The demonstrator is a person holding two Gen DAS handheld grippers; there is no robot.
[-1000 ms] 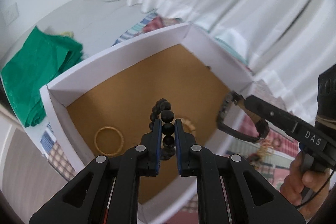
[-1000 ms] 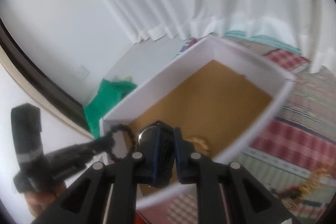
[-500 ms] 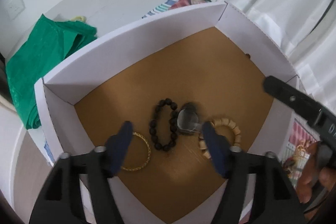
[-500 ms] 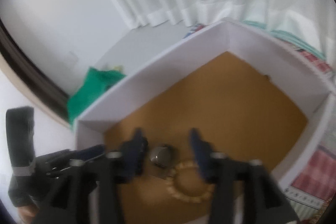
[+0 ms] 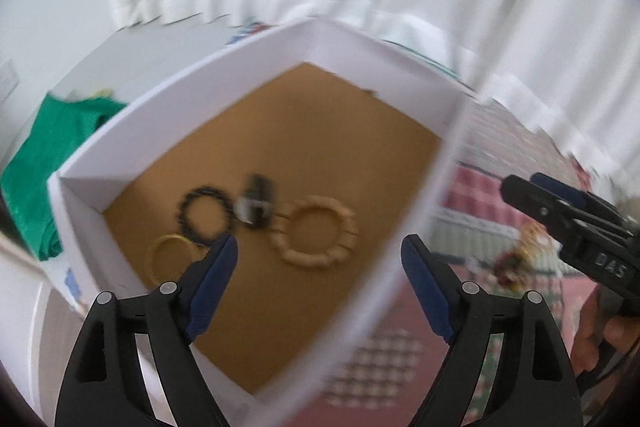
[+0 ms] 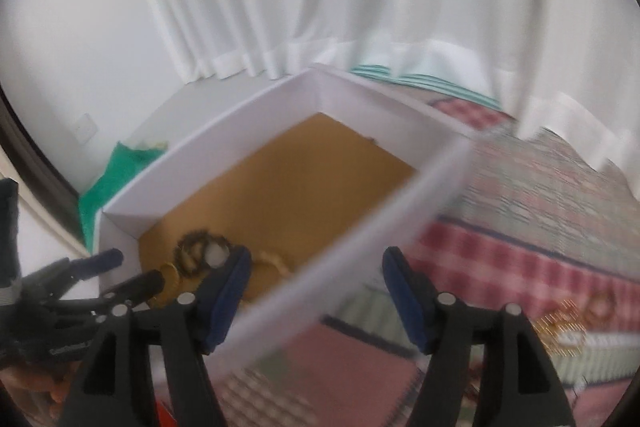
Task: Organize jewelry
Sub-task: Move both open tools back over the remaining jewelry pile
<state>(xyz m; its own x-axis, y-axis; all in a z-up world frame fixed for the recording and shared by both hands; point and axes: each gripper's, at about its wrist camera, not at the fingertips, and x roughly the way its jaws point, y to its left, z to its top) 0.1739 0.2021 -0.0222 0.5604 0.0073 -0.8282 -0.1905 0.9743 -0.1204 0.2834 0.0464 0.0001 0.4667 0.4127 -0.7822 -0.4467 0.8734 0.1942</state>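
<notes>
We count one white box [image 5: 168, 95] holding four pieces: one black bead bracelet [image 5: 205, 214], one watch [image 5: 256, 201], one tan bead bracelet [image 5: 314, 233], one gold bangle [image 5: 168, 259]. One green cloth [image 5: 44, 155], two grippers: left gripper [image 5: 316, 259], right gripper [image 6: 316, 269].

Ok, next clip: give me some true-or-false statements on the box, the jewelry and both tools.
1. The left tool grips the black bead bracelet. False: it is open and empty, its jaws having just been opening; the bracelet lies in the box.
2. A tan bead bracelet lies in the box. True.
3. The right tool is shut. False: open, empty.
4. A thin gold bangle lies in the box. True.
5. All jewelry is boxed. False: a gold-coloured pile remains on the checked cloth.
</notes>
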